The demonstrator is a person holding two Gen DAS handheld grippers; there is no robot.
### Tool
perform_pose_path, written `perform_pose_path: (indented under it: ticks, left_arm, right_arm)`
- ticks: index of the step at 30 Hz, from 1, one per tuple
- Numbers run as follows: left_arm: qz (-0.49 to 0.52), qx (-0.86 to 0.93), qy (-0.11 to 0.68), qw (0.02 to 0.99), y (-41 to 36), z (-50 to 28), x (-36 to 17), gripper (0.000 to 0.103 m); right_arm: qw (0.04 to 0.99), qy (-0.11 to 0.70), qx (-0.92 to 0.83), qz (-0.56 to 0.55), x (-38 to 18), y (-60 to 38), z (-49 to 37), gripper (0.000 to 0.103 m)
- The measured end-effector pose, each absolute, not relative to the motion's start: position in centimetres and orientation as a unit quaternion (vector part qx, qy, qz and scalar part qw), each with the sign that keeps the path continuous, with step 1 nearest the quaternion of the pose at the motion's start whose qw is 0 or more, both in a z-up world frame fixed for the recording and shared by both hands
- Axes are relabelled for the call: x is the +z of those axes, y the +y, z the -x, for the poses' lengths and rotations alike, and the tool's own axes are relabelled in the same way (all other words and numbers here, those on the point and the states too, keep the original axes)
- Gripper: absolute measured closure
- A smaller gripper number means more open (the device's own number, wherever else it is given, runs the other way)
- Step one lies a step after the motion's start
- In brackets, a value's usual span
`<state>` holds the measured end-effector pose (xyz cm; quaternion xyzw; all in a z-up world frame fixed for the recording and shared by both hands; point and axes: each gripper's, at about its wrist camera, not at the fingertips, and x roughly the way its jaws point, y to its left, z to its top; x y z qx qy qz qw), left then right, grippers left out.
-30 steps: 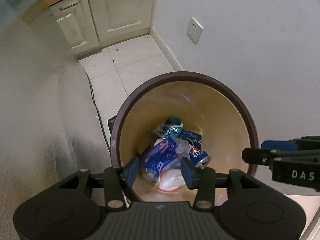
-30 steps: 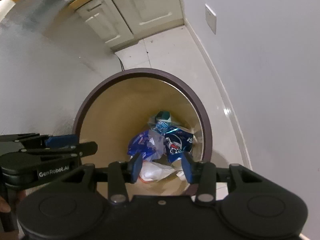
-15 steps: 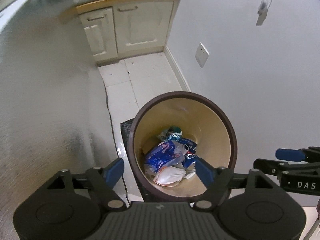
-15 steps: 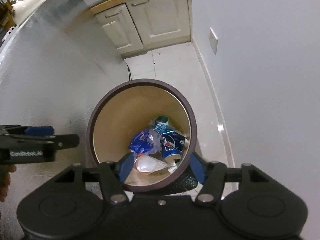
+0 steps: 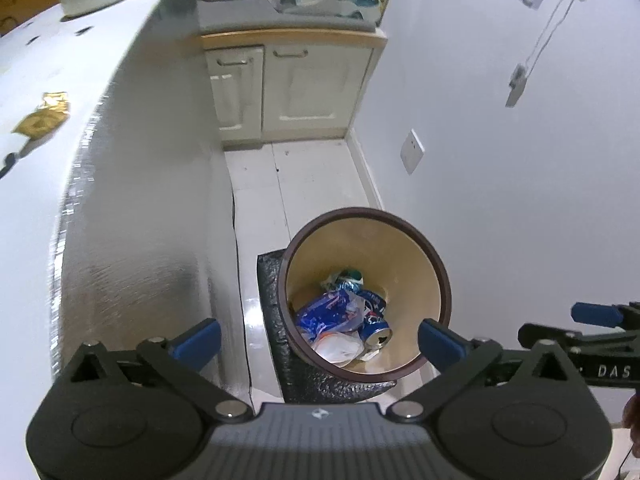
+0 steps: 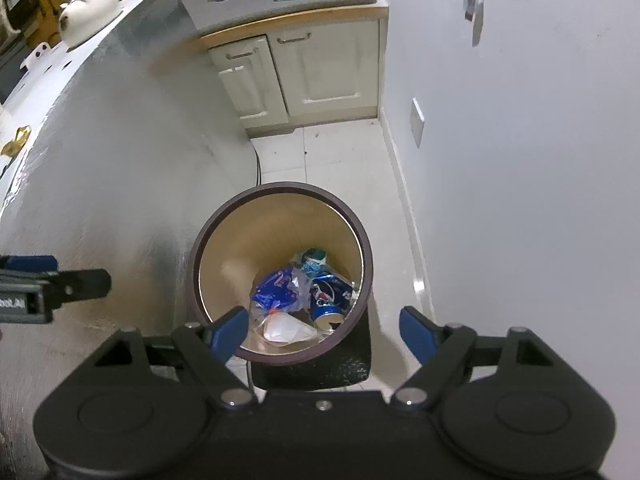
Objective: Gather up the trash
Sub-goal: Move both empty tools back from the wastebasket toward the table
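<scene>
Both the left gripper point(image 5: 318, 338) and right gripper point(image 6: 322, 330), jaws opening and empty, hang above the bin point(image 5: 434, 254); next, the gold wrapper point(image 5: 42, 114) at ten o'clock on the tabletop point(image 5: 24, 184).

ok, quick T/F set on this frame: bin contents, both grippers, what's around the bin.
1. The bin is empty. False: a blue can, a blue wrapper and a white bag lie at its bottom.
2. The left gripper holds nothing. True: its jaws are opening, with nothing between them.
3. The right gripper grips the can. False: its jaws are opening above the bin, empty; the can lies inside.
4. The bin stands on the floor between a silver appliance side and a white wall. True.
5. The cabinet doors behind the bin hang open. False: both are closed.
6. A gold wrapper lies on the white top at left. True.
</scene>
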<state>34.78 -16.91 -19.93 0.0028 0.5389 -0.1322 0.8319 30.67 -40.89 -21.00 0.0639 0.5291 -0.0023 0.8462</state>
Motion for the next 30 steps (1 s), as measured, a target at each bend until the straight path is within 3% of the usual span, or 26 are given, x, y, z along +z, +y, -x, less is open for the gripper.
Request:
perform_pose_path:
  ticks: [7,30]
  left_arm:
    - [0.006,-0.130,0.524,0.842,-15.5,-32.8,-17.3,0.000]
    - [0.029,-0.145,0.449,0.881,-9.3,-27.1,-9.5,0.000]
  right_arm:
    - [0.855,0.517,-0.009,-0.047,-18.9,-40.2,-29.0,0.000]
    - [0.895,0.443,-0.024,-0.051,-11.0,-35.9,-24.2,0.000]
